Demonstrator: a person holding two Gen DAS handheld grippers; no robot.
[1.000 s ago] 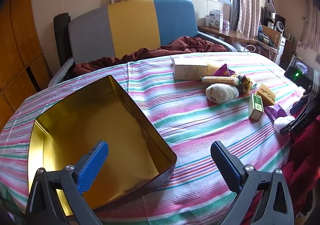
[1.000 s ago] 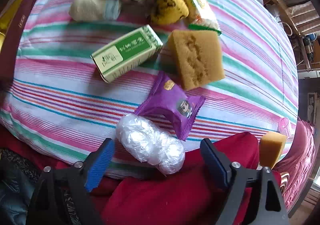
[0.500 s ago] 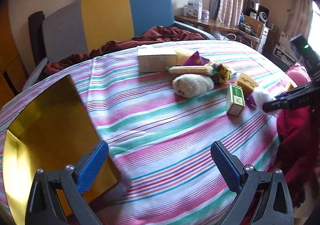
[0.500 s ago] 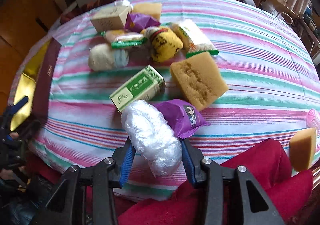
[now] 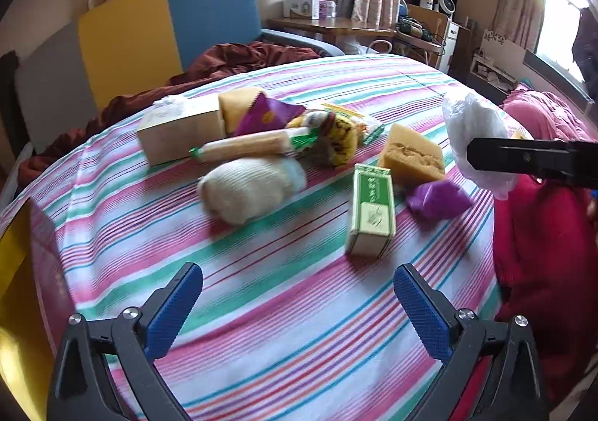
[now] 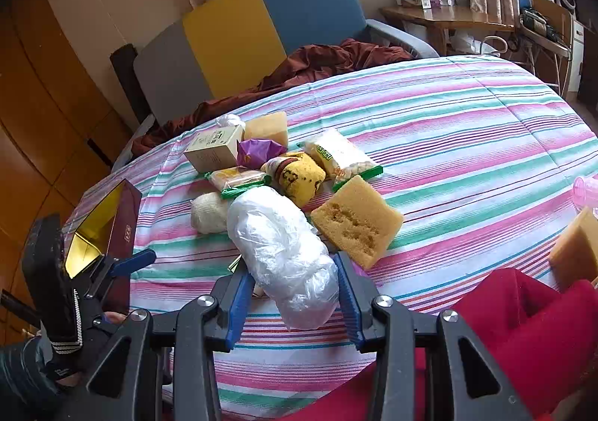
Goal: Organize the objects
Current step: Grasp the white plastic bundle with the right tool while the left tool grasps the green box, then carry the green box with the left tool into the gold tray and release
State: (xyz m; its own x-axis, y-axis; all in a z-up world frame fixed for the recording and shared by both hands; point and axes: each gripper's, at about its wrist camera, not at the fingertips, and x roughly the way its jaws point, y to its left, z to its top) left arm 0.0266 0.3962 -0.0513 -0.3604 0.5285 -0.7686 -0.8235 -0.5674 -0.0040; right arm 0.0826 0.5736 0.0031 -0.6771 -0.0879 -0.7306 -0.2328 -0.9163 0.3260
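**Mia:** What do the right tongs point(image 6: 291, 295) have?

**Ben:** A white plastic bundle point(image 6: 282, 252). The blue pads have just been closing and now squeeze it on both sides. It hangs clear of the bed point(image 6: 467, 129), near the front edge.

**Mia:** And the left tongs point(image 5: 299, 309)?

**Ben:** Wide open, with nothing in them. They hover over bare striped cloth in front of the pile.

**Mia:** Is the bundle heavy?

**Ben:** I think it's light. It looks soft and crinkly, so it should squash a bit. Plastic can be slippery. The pads sit near its lower end, and most of it pokes out past them. A hold nearer the middle might wobble less.

**Mia:** Where should it go?

**Ben:** Maybe into the gold tin point(image 6: 95, 230) at the left edge of the bed. That's my guess.

**Mia:** What else is waiting?

**Ben:** A green box point(image 5: 372, 211), a sponge point(image 5: 411, 159), a purple packet point(image 5: 437, 198), a white sock ball point(image 5: 254, 189) and more snacks behind.

**Mia:** What can't you see?

**Ben:** What's wrapped inside the plastic. The bundle hides the green box in the right view. The tin is cut off in the left view, and things there look blurry.
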